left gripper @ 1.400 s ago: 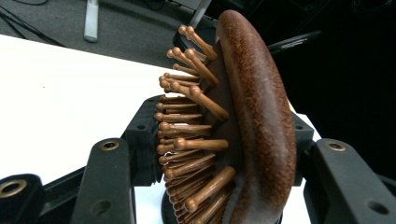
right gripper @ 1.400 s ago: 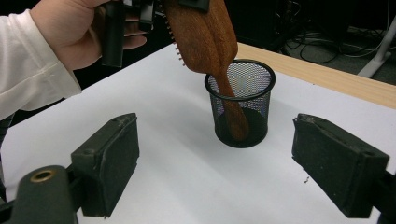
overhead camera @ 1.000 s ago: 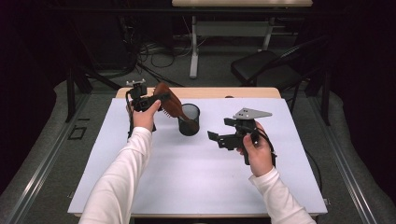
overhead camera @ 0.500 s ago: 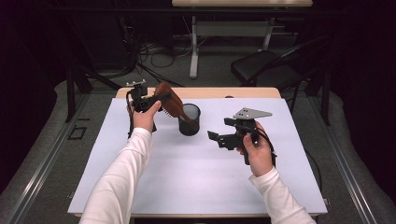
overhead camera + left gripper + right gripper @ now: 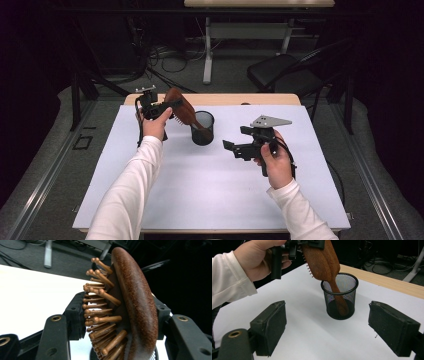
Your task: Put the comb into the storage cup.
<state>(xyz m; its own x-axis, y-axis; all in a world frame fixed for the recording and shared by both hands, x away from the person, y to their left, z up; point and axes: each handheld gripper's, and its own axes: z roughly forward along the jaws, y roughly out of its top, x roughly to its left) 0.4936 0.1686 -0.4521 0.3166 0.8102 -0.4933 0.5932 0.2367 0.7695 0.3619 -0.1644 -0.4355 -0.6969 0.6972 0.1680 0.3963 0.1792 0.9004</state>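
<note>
A brown wooden hairbrush (image 5: 181, 108) hangs tilted over a black mesh cup (image 5: 202, 130) at the back of the white sheet, its handle reaching down inside the cup (image 5: 352, 286). My left gripper (image 5: 174, 104) holds the brush head (image 5: 136, 302) between its pads, one on the bristles and one on the smooth back. Its jaws have just been opening a little, with the brush still between them. My right gripper (image 5: 231, 146) hovers to the right of the cup, pointing at it. Its jaws (image 5: 334, 332) stand wide apart with nothing between them.
The white sheet (image 5: 200, 195) covers a wooden table (image 5: 250, 99), whose far edge runs just behind the cup. A black chair (image 5: 280, 75) and a desk leg (image 5: 207, 55) stand on the floor beyond it.
</note>
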